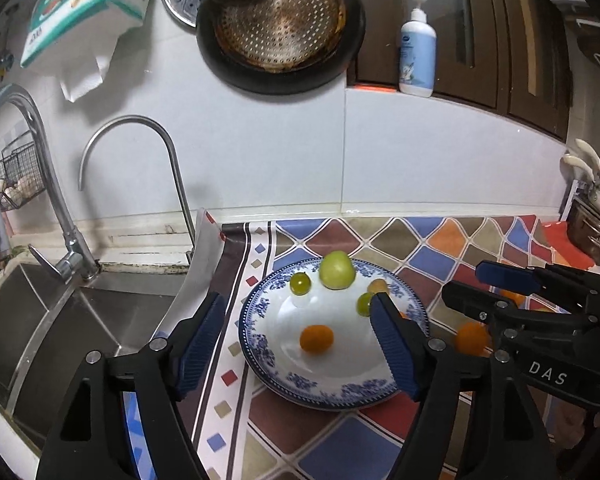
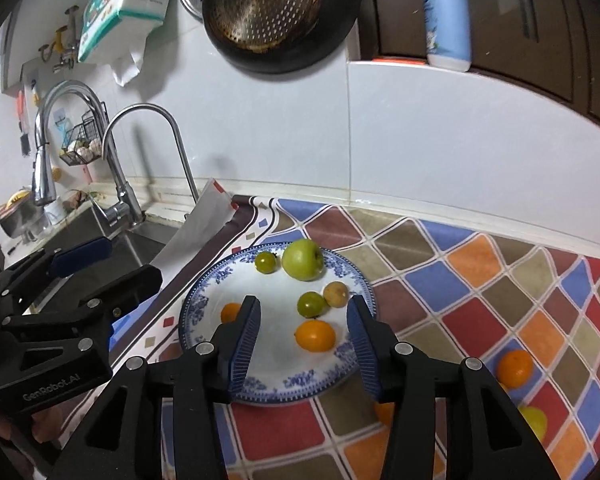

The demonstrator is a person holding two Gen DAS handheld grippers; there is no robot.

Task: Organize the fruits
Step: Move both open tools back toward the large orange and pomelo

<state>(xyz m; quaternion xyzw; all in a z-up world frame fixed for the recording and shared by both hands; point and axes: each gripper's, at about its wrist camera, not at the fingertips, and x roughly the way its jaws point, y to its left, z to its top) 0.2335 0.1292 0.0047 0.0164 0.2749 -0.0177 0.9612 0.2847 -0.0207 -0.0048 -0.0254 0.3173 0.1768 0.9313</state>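
Setting: kitchen bench [image 2: 480, 280] under a mat of coloured diamond tiles, white tiled wall behind, steel sink [image 1: 100, 312] and two taps at the left.
Wall items: perforated strainer in a dark pan [image 1: 280, 28], tissue pack [image 1: 88, 8], pump bottle [image 1: 418, 48] on a ledge.
Plate: blue-and-white plate [image 2: 300, 384], flat on the mat near the sink edge.
Fruit on plate: green apple [image 2: 303, 259] at the far rim; small green fruit [image 2: 266, 262] just beside it; second small green fruit [image 2: 311, 304] touching a tan round fruit [image 2: 335, 294]; orange fruit [image 2: 315, 335] near the front; another orange fruit [image 2: 231, 312], partly hidden by a finger.
Fruit off plate: orange fruit on the mat [image 2: 514, 368] to the right; a yellow one [image 2: 536, 420] nearer the edge; one more orange patch under the right finger, too hidden to name.
Left tongs [image 1: 300, 320]: released, spread wide above the plate, nothing between them.
Right tongs [image 2: 304, 332]: released, parted around the front orange fruit without touching it.
Progress: judged well along; six pieces gathered, at least two left on the bench.
Condition of fruit: whole, unbruised as far as visible, smooth and round, likely to roll.
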